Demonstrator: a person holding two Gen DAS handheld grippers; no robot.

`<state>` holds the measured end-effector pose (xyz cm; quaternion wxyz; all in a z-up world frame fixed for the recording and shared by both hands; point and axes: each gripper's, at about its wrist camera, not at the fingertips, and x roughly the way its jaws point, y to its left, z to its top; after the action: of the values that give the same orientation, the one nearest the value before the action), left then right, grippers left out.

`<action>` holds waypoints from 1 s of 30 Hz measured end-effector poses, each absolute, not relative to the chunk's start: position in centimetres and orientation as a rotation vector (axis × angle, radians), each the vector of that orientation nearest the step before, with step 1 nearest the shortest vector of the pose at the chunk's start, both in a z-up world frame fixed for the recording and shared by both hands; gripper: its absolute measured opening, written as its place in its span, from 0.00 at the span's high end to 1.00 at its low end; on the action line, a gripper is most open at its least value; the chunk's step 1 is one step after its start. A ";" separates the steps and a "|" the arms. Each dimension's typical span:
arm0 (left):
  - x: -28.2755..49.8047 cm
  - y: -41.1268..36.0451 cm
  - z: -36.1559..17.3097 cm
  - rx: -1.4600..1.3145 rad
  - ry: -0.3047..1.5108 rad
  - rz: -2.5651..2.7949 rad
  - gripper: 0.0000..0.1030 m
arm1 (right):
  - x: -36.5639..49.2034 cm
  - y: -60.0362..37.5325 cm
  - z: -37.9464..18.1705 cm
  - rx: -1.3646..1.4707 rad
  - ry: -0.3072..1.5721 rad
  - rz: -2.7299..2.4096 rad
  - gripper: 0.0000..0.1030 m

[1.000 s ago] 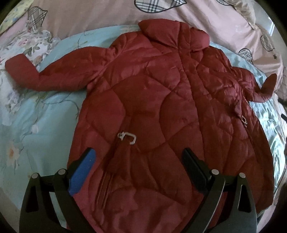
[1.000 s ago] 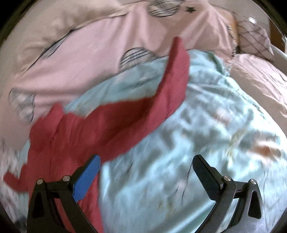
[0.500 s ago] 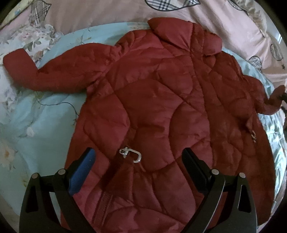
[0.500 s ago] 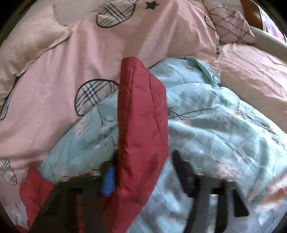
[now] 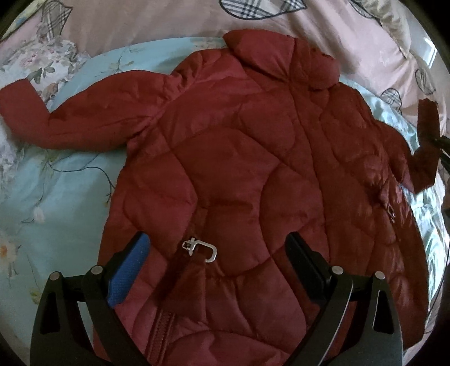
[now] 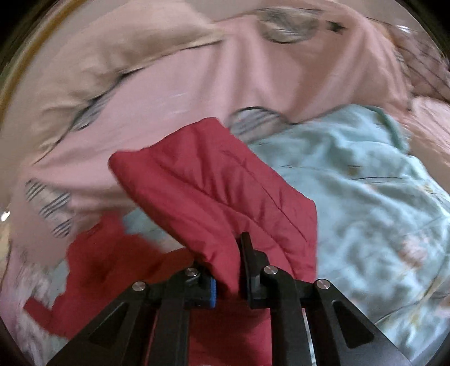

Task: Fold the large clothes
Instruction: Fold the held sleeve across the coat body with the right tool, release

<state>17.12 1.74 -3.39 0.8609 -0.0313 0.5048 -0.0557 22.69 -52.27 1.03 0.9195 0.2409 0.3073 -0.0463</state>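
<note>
Your left gripper: jaws spread wide, hovering over hem zone of dark red quilted puffer jacket, silver zipper pull between fingers. Jacket lies flat on light blue floral quilt, bare quilt beside its left edge. Your right gripper: jaws pinching red sleeve cuff, lifted off quilt. Pink bedding beyond collar.

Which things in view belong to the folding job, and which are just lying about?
Job:
- dark red quilted puffer jacket
- its raised sleeve
- right gripper, shut on sleeve
- left gripper, open

Lying about:
- light blue floral quilt
- pink patterned bedding
</note>
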 end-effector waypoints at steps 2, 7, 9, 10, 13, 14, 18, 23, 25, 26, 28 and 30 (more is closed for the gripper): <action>17.1 2.1 -3.4 -0.086 1.066 -0.120 0.05 | 22.6 -48.9 1.5 0.468 0.640 -0.034 0.87; 17.0 3.1 -3.0 -0.140 1.054 -0.146 0.05 | 23.3 -40.4 2.1 0.370 0.658 0.124 0.87; 17.0 3.4 -2.9 -0.146 1.052 -0.153 0.05 | 23.8 -36.4 2.1 0.292 0.677 0.175 0.87; 16.9 3.6 -2.8 -0.154 1.050 -0.158 0.05 | 23.9 -35.0 2.0 0.265 0.683 0.196 0.87; 16.8 4.3 -2.5 -0.174 1.044 -0.168 0.05 | 24.5 -29.8 0.8 0.167 0.724 0.266 0.87; 16.8 4.5 -2.4 -0.179 1.040 -0.166 0.05 | 24.7 -28.6 0.4 0.151 0.736 0.279 0.87; 16.9 5.7 -2.0 -0.193 1.030 -0.160 0.05 | 25.6 -24.4 -1.5 0.072 0.794 0.312 0.87; 18.0 7.1 -1.8 -0.244 1.038 -0.194 0.05 | 25.5 -20.9 -2.9 0.019 0.814 0.366 0.87; 18.8 7.4 -1.4 -0.262 1.035 -0.217 0.05 | 25.4 -19.3 -3.4 -0.018 0.807 0.389 0.87; 19.3 7.4 -1.4 -0.274 1.040 -0.233 0.05 | 25.3 -18.6 -3.7 -0.036 0.804 0.401 0.86; 20.8 7.6 -1.2 -0.326 1.057 -0.288 0.05 | 25.2 -17.2 -4.2 -0.076 0.790 0.429 0.86; 22.5 7.5 -1.1 -0.367 1.068 -0.332 0.05 | 24.9 -15.9 -4.9 -0.117 0.772 0.458 0.86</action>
<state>22.48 7.49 -1.08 0.8318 -0.1730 0.5037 -0.1564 24.85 -15.94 -4.89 0.8992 -0.0564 0.3732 0.2212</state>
